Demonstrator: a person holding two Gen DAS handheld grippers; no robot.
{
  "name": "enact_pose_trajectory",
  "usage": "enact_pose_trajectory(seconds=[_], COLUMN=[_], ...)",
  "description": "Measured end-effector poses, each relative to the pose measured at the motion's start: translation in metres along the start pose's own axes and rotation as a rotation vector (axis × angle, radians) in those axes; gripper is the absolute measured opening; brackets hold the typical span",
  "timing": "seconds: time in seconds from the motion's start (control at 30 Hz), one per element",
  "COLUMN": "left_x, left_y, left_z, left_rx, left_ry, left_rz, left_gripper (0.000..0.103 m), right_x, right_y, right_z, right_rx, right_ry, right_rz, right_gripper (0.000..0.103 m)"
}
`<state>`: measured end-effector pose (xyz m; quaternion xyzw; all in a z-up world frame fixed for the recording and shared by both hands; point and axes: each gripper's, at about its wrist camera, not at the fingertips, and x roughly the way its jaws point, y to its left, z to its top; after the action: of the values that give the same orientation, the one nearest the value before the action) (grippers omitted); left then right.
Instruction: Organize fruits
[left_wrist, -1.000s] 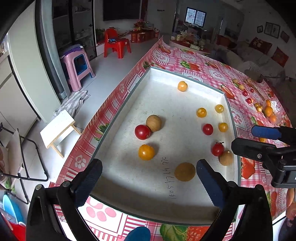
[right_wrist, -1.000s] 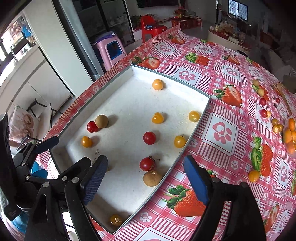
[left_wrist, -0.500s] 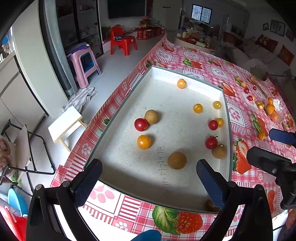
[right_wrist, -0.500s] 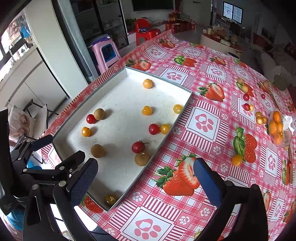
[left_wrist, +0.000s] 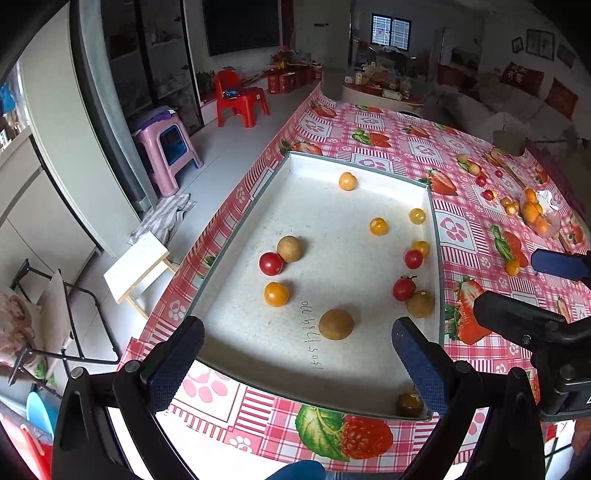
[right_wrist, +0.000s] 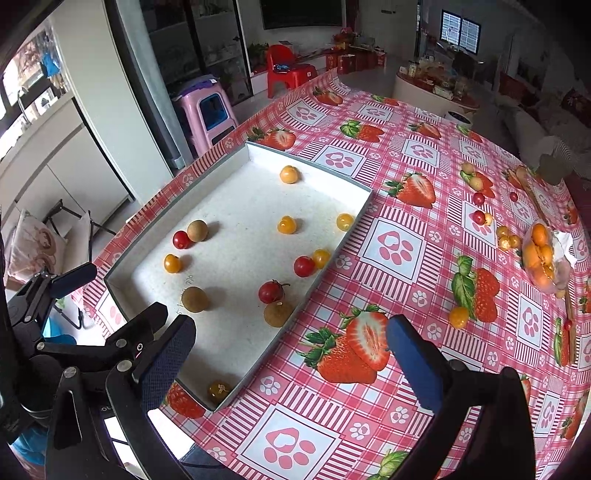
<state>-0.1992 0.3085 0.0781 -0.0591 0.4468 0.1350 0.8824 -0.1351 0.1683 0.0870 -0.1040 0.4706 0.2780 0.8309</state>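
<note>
A white tray (left_wrist: 295, 162) (right_wrist: 255, 151) on the strawberry tablecloth holds several small fruits: red tomatoes (left_wrist: 270, 263) (right_wrist: 270, 291), yellow ones (left_wrist: 276, 294) (right_wrist: 286, 225) and brown round fruits (left_wrist: 336, 324) (right_wrist: 194, 299). A dark yellow fruit (right_wrist: 219, 391) lies in the tray's near corner. My left gripper (left_wrist: 295, 363) hangs open above the tray's near end with nothing between its fingers. My right gripper (right_wrist: 291, 363) is open and empty over the tablecloth just right of the tray's near corner.
More loose fruits (right_wrist: 479, 218) and a clear bag of oranges (right_wrist: 541, 254) lie on the table's far right. One yellow fruit (right_wrist: 458, 317) sits on the cloth nearer by. The table edge drops off left of the tray; stools and a chair stand on the floor.
Both grippers have pulled back and risen from the tray, so more of the table shows. The right gripper's jaws have spread wider.
</note>
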Motion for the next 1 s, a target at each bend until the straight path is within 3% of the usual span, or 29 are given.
enact_pose_trajectory(seconds=[1.0], left_x=[-0.005], left_y=[-0.012], left_z=[-0.004], left_rx=[0.058], left_ry=[-0.02], left_rz=[0.062], left_gripper=[0.102], right_x=[-0.003], right_y=[0.001], right_z=[0.0], right_rx=[-0.003], right_ry=[-0.004], right_rz=[0.0], right_gripper=[0.103])
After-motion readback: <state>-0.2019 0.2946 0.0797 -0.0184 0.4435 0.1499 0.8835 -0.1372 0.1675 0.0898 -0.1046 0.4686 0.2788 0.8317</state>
